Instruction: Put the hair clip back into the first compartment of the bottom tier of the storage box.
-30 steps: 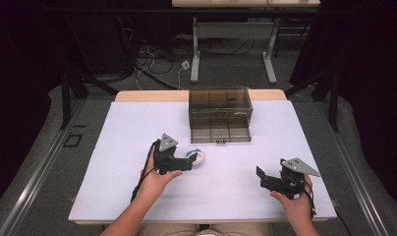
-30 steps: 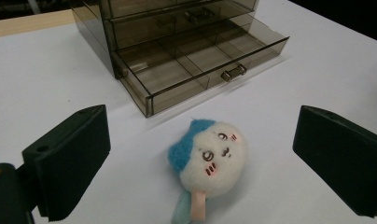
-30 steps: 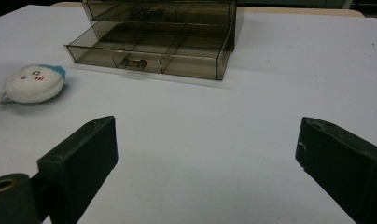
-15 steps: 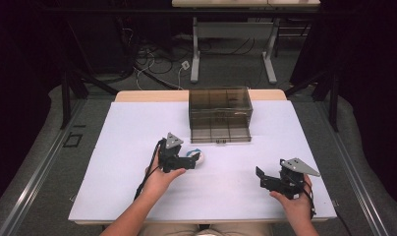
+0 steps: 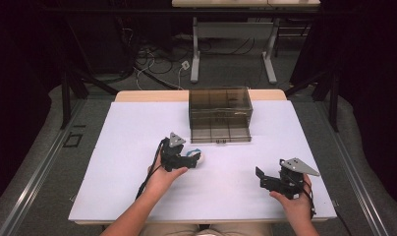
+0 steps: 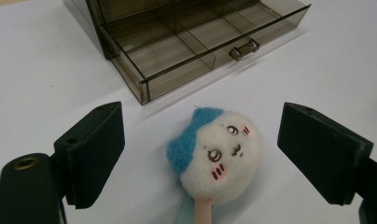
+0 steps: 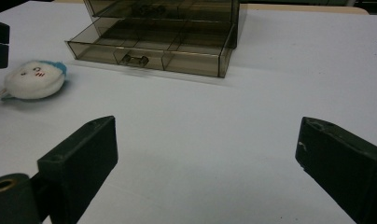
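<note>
A small round plush head [image 6: 217,156], white with a blue cap, a stitched face and a pink stick below it, lies on the white table [image 5: 137,132]. My left gripper [image 6: 203,135] lies low with one jaw on each side of the plush [image 5: 195,158]. The jaws have just been closing but the pads stand clear of it, so the gripper [image 5: 189,158] is open. My right gripper [image 5: 261,178] rests near the table's front right, open and with nothing in it [image 7: 205,154]. The plush [image 7: 35,79] also appears at the far left of the right gripper view.
A smoky clear drawer box [image 5: 219,114] stands at the back middle of the table. Its bottom drawer [image 6: 186,46] is pulled out, with divided compartments and a small handle [image 7: 134,59]. Table legs and cables are on the floor beyond.
The left gripper has edged slightly right and toward the person, settling around the plush. The right hand has stayed put.
</note>
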### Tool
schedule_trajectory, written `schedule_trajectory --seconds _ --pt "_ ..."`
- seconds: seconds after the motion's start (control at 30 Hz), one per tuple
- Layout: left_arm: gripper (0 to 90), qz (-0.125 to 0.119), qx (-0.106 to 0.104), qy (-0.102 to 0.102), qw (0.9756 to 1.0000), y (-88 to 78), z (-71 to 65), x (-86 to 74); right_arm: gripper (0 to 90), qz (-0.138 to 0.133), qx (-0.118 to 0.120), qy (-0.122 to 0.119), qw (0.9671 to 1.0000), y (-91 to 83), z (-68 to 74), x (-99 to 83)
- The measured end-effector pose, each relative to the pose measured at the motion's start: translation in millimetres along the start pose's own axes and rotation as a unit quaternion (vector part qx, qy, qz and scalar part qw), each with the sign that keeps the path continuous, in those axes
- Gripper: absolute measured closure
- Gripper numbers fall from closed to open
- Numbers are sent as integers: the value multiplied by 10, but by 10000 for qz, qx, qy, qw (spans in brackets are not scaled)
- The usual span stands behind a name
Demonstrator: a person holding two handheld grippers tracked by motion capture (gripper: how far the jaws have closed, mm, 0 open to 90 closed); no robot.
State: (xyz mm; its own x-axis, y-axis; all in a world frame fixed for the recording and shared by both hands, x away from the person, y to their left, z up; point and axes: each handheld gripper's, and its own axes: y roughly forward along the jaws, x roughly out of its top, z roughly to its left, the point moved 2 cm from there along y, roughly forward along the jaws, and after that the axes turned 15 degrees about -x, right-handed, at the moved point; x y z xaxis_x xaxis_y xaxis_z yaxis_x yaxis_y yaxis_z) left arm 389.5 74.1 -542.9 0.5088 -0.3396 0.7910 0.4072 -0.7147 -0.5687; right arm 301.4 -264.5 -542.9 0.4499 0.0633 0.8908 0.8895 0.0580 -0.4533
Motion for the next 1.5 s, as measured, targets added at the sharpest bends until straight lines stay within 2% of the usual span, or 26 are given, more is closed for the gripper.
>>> schedule_trajectory --seconds 0.4,0.53,0.8,0.9,0.93,1.03,1.27,1.3,1.4,1.47,1.5 --pt "148 262 -16 -1 9997 106 -7 -29 54 26 18 -23 10000 6 4 -4" --pt "147 433 -35 -9 9991 133 -6 -40 55 45 41 1 10000 5 11 -4" --pt "155 539 -31 2 9985 189 -4 -59 58 52 20 -10 10000 9 16 -7" --pt "162 683 -97 8 9976 193 -1 -59 61 48 14 -49 10000 11 13 -8" --pt "166 638 -70 23 9979 208 -4 -63 61 51 15 -56 10000 12 13 -9" --pt "175 739 -117 19 9972 219 -14 -63 61 56 20 -50 10000 13 15 -9" --pt "198 793 -124 68 9968 260 -23 -67 63 42 13 -64 10000 16 16 -10" --pt "207 885 -158 61 9959 255 -23 -63 63 50 23 -74 10000 15 14 -10" --pt "217 826 -120 40 9965 281 -28 -69 63 44 16 -62 10000 16 16 -10" --pt "228 967 -156 50 9952 273 -23 -65 63 42 17 -73 10000 17 15 -11" --pt "233 930 -133 54 9956 283 -22 -69 64 41 18 -77 10000 17 15 -11"
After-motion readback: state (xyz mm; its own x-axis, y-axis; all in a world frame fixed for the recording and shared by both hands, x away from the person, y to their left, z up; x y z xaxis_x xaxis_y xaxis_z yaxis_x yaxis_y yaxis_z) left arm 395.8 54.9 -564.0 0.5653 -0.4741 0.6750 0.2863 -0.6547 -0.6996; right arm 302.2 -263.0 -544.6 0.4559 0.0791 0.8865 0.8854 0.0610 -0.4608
